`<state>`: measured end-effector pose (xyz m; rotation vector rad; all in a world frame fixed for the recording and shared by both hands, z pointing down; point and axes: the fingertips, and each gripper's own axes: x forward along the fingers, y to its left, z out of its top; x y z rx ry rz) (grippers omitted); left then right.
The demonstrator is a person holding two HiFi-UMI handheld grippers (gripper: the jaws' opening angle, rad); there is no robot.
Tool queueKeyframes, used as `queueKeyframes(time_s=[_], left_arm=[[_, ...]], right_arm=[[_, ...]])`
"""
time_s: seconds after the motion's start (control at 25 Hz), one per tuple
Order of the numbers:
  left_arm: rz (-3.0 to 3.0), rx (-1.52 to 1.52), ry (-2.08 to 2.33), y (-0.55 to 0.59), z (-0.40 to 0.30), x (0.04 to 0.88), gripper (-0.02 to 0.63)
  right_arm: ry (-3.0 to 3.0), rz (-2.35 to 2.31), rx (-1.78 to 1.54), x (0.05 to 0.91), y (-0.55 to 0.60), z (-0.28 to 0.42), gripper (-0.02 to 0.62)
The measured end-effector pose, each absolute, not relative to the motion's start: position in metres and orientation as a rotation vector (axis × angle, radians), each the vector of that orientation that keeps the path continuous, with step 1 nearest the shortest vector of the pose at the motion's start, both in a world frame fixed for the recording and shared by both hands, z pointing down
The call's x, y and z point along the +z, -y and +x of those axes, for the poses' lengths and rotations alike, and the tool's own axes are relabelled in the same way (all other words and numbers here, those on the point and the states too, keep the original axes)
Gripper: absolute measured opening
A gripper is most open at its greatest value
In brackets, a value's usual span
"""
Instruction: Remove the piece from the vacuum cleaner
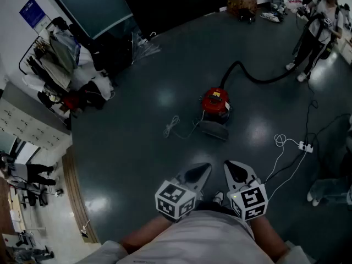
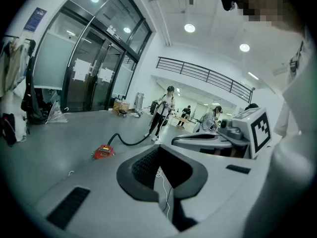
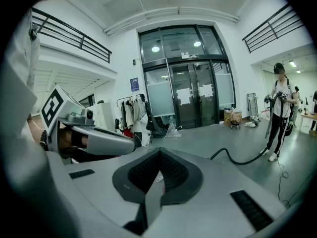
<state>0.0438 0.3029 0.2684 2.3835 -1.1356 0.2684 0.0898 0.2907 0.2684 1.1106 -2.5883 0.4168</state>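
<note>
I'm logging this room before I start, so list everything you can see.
vacuum cleaner: one, red, mid-floor ahead
grey piece: one, on the floor at the vacuum cleaner's near side
hose: one, black, runs from the vacuum cleaner towards the person
cable: one, white, floor left of the vacuum cleaner
power strip: one, white, floor at right, with white leads
clothes rack: one, mixed colours, by the left wall
box: one, brown, far end of the floor
person: one, light top, dark trousers, far right
left gripper: one, grey, low in the head view, shut, empty
right gripper: one, grey, beside it, shut, empty
</note>
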Motion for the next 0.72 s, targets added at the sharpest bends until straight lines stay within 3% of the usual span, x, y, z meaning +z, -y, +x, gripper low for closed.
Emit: queueKeyframes(time_s=[0.72], left_arm=[[2.398, 0.290, 1.156, -0.281, 0.058, 0.281, 0.006]], right_arm=[[2.635, 1.086, 0.478, 0.281, -0.274, 0.103, 0.017]])
